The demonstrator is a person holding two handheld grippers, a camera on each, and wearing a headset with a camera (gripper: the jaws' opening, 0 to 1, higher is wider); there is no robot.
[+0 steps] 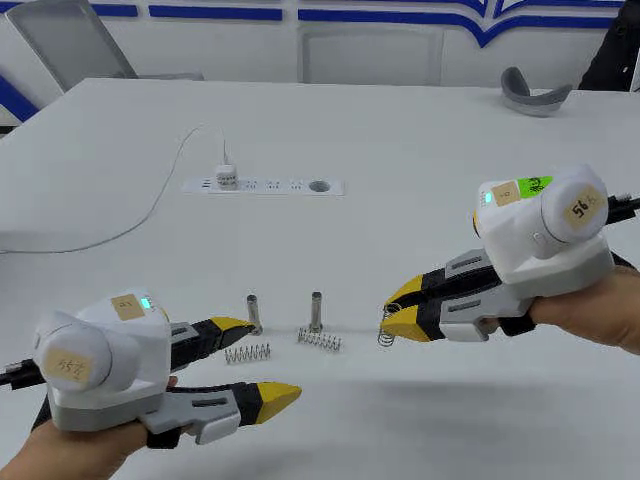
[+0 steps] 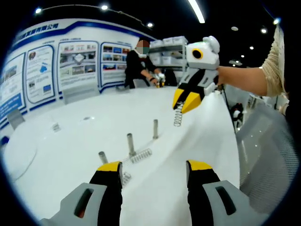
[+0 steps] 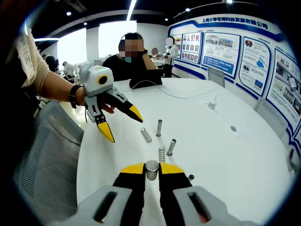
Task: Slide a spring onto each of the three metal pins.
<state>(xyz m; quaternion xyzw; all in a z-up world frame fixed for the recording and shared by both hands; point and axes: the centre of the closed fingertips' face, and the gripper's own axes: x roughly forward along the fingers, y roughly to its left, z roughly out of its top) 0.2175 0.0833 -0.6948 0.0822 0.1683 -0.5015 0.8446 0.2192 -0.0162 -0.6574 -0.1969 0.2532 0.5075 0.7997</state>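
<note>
Two short metal pins [image 1: 253, 312] [image 1: 316, 310] stand upright on the white table [image 1: 400, 150]. One loose spring [image 1: 248, 353] lies in front of the left pin, another [image 1: 320, 340] lies by the middle pin. My right gripper [image 1: 388, 313] is shut on a third spring [image 1: 386, 330], which hangs upright from its tips; the held spring [image 3: 151, 169] sits between the yellow tips. In the left gripper view, three pins show in a row, the far pin [image 2: 155, 128] just below that spring [image 2: 178, 114]. My left gripper [image 1: 268, 360] is open near the left pin, with nothing in it.
A white power strip [image 1: 265, 185] with a plug and a cable running off to the left lies mid-table. A grey curved headband [image 1: 535, 95] rests at the far right. People sit at the far side [image 3: 129, 59]. A mesh chair [image 3: 51, 155] stands beside the table.
</note>
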